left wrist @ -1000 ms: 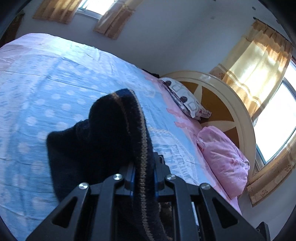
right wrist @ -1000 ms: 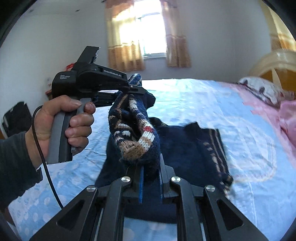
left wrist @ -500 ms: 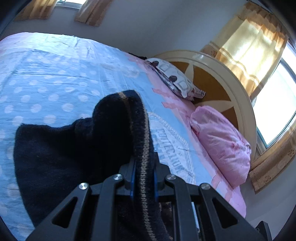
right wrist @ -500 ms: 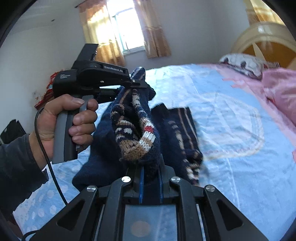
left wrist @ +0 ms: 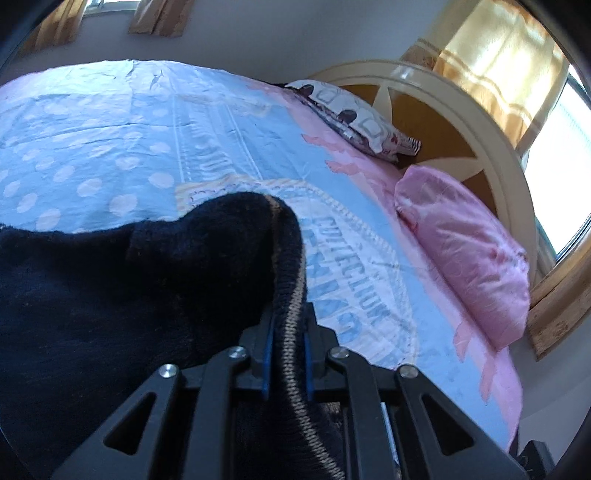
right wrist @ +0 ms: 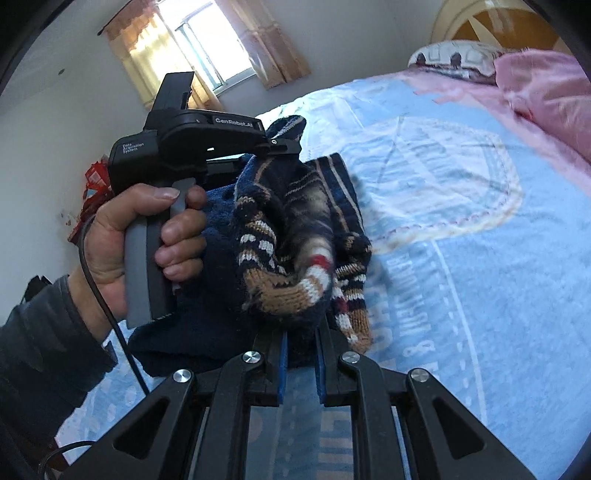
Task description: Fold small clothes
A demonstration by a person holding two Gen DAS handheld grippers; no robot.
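Note:
A small navy knitted sweater (left wrist: 110,295) with tan, white and red patterned bands hangs between my two grippers above the blue bed sheet (left wrist: 110,147). My left gripper (left wrist: 288,328) is shut on its tan-striped edge. In the right wrist view the left gripper (right wrist: 284,147) holds the far edge, and my right gripper (right wrist: 301,332) is shut on the patterned cuff end of the sweater (right wrist: 291,288). The lower part of the sweater rests on the sheet (right wrist: 480,295).
A pink pillow (left wrist: 461,258) and a patterned pillow (left wrist: 354,118) lie at the cream headboard (left wrist: 461,107). Curtained windows (right wrist: 207,33) stand behind. A gripper cable (right wrist: 107,306) hangs from the person's left hand.
Both grippers have swung with the sweater toward the headboard side and lowered. The sweater now lies further over the sheet's printed emblem. Both grips have held.

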